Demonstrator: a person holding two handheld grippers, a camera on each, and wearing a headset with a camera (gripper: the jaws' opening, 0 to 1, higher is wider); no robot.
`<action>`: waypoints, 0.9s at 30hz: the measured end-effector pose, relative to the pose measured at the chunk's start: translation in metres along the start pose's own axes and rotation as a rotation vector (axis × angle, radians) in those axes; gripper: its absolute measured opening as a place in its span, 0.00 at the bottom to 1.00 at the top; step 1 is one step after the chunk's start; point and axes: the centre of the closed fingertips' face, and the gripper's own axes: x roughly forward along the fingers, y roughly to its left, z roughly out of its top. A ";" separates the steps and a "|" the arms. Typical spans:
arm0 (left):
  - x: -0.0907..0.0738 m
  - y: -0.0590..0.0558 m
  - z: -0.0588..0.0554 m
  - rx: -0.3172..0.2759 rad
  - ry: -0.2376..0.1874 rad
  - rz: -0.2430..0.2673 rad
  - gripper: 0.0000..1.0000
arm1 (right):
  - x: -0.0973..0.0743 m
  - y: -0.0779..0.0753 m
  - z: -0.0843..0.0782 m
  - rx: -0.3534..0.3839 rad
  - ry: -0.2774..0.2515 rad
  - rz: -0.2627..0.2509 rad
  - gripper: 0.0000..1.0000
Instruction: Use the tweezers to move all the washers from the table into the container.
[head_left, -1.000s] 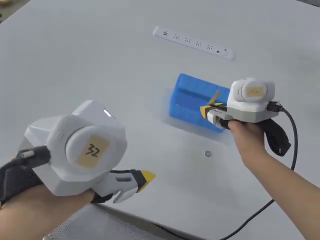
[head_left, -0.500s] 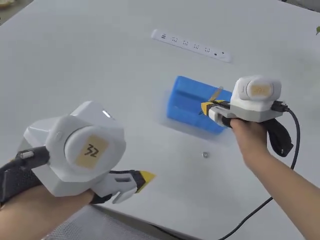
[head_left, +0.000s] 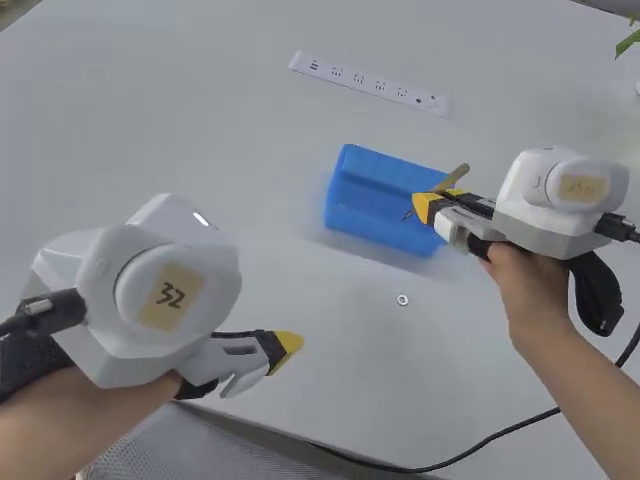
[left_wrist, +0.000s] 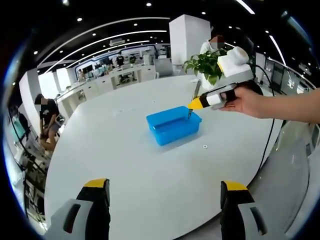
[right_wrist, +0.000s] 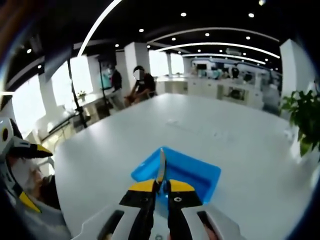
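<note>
Head view: right tongs (head_left: 425, 207) clamped narrow on the tweezers (head_left: 456, 174), tip angled down over the near edge of the blue container (head_left: 375, 200). One washer (head_left: 402, 299) lies flat on the table (head_left: 200, 130), near the container on the person's side. Left tongs (head_left: 262, 362) hang low and idle at the table's near edge. Power strip (head_left: 365, 82) beyond.

Left gripper view: own jaws stand wide, nothing between them. Tweezers poised above the container rim; washer apart from it on bare table.

Right gripper view: jaws pinched on the tweezers, container straight ahead. Cannot tell if the tips carry a washer.

Judgement: drop-off step, or just past it. Next: bring the tips down beside the loose washer and nip its thin rim, squeezing gently.
</note>
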 end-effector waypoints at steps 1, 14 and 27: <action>0.000 0.000 0.000 0.000 0.000 0.000 0.94 | -0.002 0.001 -0.001 0.002 -0.001 -0.001 0.05; 0.003 -0.006 0.000 0.006 0.005 -0.012 0.93 | -0.018 0.006 -0.046 0.096 0.051 -0.019 0.05; 0.005 -0.012 0.003 0.015 0.003 -0.029 0.93 | -0.014 0.007 -0.082 0.087 0.136 -0.021 0.05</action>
